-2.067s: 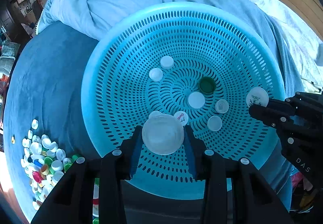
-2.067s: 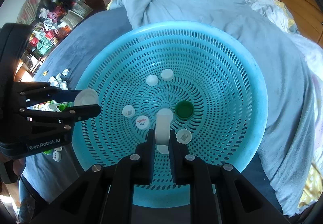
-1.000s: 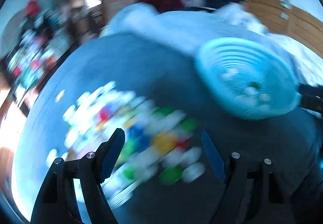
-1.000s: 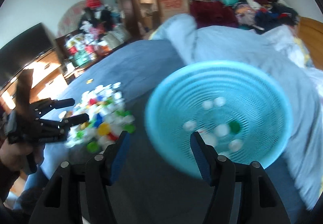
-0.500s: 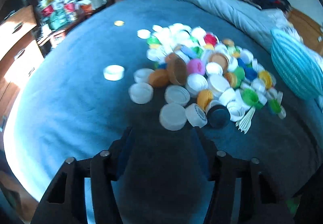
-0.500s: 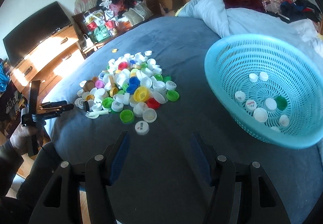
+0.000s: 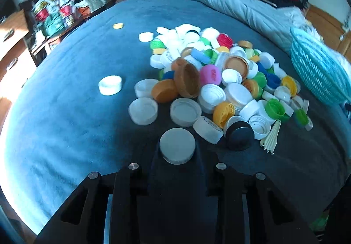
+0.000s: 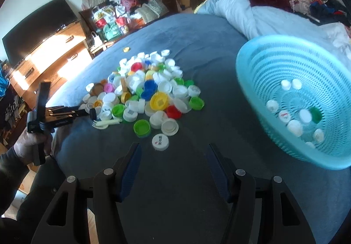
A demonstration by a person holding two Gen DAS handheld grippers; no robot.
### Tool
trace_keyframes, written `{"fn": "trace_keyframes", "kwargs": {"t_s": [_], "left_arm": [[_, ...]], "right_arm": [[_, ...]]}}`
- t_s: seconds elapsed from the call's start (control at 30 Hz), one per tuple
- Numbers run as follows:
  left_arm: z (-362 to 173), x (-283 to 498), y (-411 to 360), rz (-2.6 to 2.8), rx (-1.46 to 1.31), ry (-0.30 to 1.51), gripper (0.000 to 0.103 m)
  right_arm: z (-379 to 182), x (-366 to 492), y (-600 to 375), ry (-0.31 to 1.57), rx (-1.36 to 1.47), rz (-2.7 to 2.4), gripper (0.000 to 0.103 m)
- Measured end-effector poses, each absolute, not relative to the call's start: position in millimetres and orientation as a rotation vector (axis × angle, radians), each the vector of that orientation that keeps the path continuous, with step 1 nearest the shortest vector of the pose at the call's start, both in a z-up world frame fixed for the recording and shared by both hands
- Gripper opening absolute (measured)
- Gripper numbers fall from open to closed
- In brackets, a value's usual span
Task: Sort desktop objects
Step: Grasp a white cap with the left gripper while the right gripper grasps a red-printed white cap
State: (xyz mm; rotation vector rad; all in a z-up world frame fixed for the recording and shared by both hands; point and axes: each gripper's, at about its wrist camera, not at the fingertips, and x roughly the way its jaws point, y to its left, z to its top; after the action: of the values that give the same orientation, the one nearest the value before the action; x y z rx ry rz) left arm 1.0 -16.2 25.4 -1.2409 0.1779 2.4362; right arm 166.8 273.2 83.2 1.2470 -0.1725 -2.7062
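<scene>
Left wrist view: the left gripper (image 7: 177,151) has just been closing, and its jaws now stand clamped on a pale grey cap (image 7: 177,145) at the near edge of the cap pile (image 7: 219,81), top face upward. At two o'clock from this cap sits a black cap (image 7: 239,135), with a cream plastic fork (image 7: 271,136) just beyond it at three o'clock. At twelve o'clock a brown cap (image 7: 189,80) stands tilted on its rim against an orange cap (image 7: 164,91). One white cap (image 7: 110,85) lies apart from the pile at ten o'clock, and a small yellow cap (image 7: 118,26) lies farther off at eleven o'clock. The pile rests on a blue blanket (image 7: 65,112). A turquoise basket (image 7: 316,72) shows edge-on at three o'clock of the pile.

Right wrist view: the right gripper (image 8: 173,156) hangs with its jaws well apart and nothing between them, above bare blanket. A white printed cap (image 8: 160,142) lies just beyond the fingertips at twelve o'clock, with a green cap (image 8: 142,128) at eleven o'clock of it. The basket sits tilted at two o'clock, holding several white caps and one green one. At nine o'clock a person's hand (image 8: 30,145) holds the left gripper at the pile's near-left edge.
</scene>
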Motion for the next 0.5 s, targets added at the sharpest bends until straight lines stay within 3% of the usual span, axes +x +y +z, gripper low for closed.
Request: {"fn": "trace_keyframes", "kwargs": {"t_s": [0.5], "left_arm": [[24.7, 2.6, -20.8, 2.446, -1.260, 0.096, 0.027]], "right_arm": [[2.8, 91.0, 237.8, -0.124, 1.447, -2.595, 0.054]]}}
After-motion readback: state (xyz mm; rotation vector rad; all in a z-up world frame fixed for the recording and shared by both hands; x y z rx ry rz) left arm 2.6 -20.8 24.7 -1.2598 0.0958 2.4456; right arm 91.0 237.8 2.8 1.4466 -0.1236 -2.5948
